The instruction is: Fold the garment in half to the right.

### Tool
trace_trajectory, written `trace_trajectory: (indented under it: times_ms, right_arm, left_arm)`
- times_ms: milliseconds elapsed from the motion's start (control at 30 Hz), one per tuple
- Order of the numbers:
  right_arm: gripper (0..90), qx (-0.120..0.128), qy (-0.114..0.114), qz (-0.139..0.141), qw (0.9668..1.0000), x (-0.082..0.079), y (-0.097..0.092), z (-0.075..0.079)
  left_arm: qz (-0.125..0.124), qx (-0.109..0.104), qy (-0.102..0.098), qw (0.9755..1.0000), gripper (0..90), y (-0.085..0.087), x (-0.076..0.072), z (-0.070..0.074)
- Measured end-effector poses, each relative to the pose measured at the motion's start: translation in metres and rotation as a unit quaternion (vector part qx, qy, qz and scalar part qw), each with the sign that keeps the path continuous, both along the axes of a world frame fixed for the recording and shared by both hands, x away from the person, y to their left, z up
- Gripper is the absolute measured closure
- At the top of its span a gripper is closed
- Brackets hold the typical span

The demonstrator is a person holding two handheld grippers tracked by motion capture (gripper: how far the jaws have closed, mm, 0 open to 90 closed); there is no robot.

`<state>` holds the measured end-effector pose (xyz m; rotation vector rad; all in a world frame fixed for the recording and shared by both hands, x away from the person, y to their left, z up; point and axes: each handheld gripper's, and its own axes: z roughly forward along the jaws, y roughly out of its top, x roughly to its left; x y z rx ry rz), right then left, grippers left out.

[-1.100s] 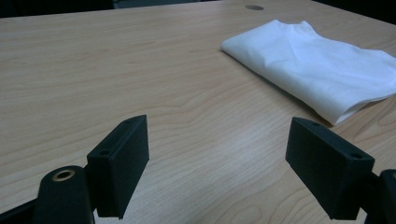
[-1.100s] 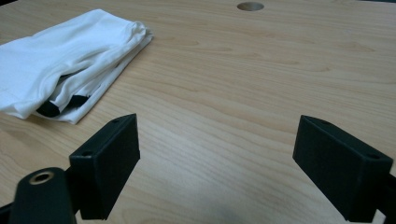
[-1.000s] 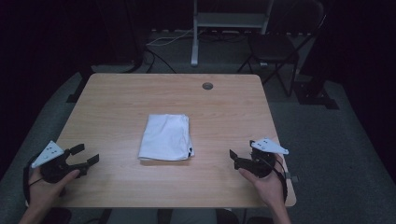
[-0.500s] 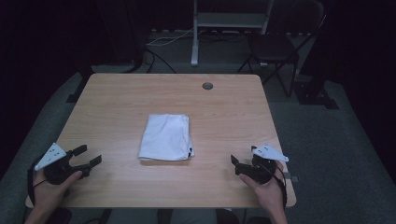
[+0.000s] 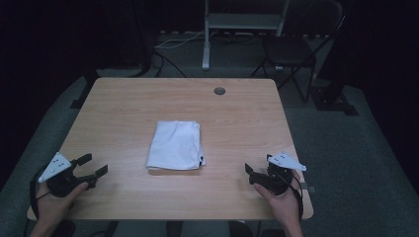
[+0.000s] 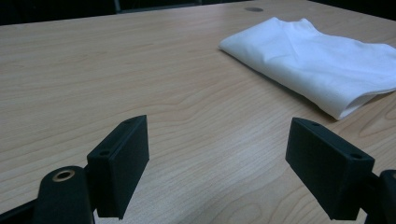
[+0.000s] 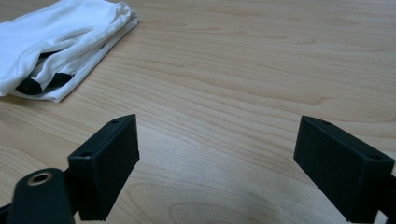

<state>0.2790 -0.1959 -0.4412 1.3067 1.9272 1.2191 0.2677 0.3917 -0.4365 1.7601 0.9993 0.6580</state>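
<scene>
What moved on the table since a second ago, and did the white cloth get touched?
Both hands slid back a little toward the person's edge of the table. The left gripper and the right gripper each drew slightly nearer that edge, jaws wide open, holding nothing. Nothing was grabbed or let go. The folded white cloth lies untouched in the same spot mid-table.

No legible text or labels anywhere

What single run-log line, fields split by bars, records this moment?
left gripper: open, empty, near left table edge | right gripper: open, empty, near right | folded white cloth: flat at table centre, untouched
</scene>
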Motion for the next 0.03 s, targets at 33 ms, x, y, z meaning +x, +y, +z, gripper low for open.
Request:
trace_trajectory:
  times_ms: [33]
  right_arm:
    - [13.2, 0.000, 0.000, 0.000, 1.0000, -0.0002, 0.0003, 0.0000]
  left_arm:
    - [0.000, -0.001, 0.001, 1.0000, 21.3, 0.0002, 0.0001, 0.0000]
